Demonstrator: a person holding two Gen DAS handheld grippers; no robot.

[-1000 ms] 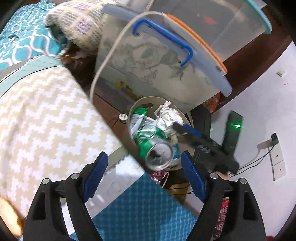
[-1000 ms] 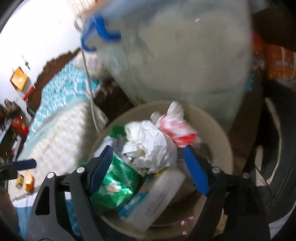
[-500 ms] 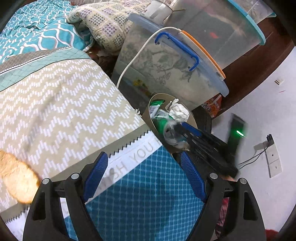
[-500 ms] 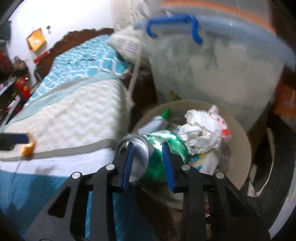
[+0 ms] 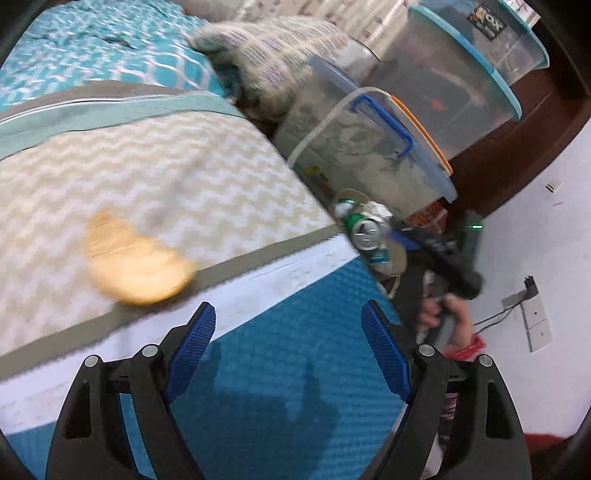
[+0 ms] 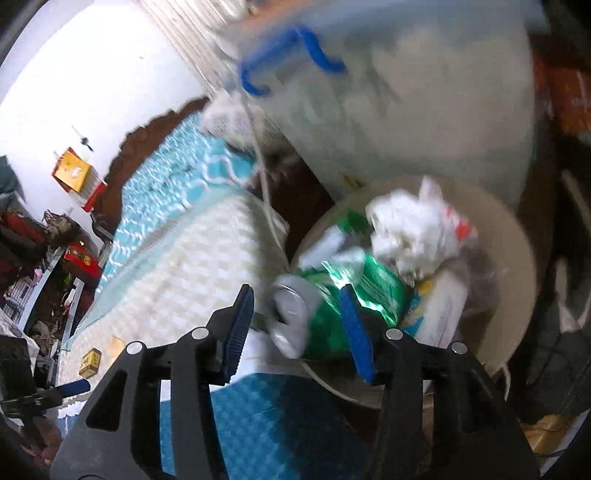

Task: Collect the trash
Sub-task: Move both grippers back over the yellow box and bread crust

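Green can (image 6: 295, 317) lies between right fingers (image 6: 242, 330), opening, left pad clear; left fingers (image 5: 192, 343) wide, empty.

Only legible mark: "OX" on dark sticker (image 5: 487, 19), upper storage tub (image 5: 461, 70). Other print too blurred.

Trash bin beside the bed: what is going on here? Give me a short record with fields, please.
Bin: round beige plastic bin, heaped with crumpled white paper and a green foil wrapper
Can: silver-and-green drink can, lying at the bin's near rim
Right fingers: have just been opening; can between them, not pressed
Left fingers: wide open, nothing held, above the blue bed cover
On bed: blurred orange-yellow scrap
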